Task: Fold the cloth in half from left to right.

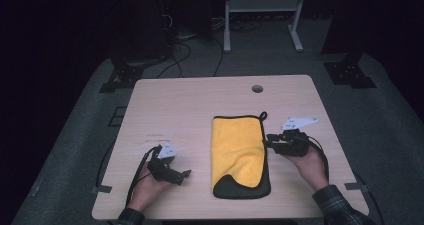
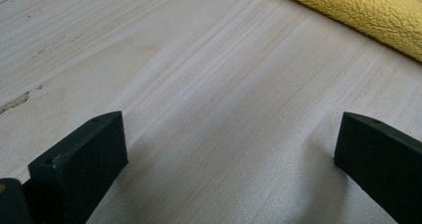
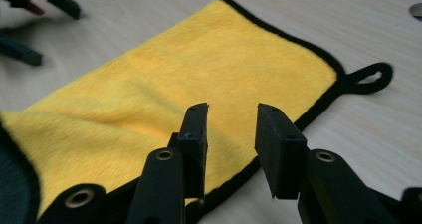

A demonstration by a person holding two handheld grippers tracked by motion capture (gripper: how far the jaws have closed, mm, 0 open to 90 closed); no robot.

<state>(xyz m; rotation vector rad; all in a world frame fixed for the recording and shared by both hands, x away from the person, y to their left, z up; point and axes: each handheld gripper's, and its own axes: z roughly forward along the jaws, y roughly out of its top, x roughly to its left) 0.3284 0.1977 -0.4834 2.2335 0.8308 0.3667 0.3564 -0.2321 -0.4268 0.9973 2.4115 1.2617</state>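
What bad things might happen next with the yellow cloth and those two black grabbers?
1. The right gripper hovers over the yellow cloth's long black-trimmed edge with its jaws only slightly apart. It might pinch just the top layer, so the cloth could unfold.
2. The left gripper is wide open over bare table, beside the cloth. With nothing pinning that side, a pull may drag the whole cloth.
3. The hanging loop might snag a jaw.
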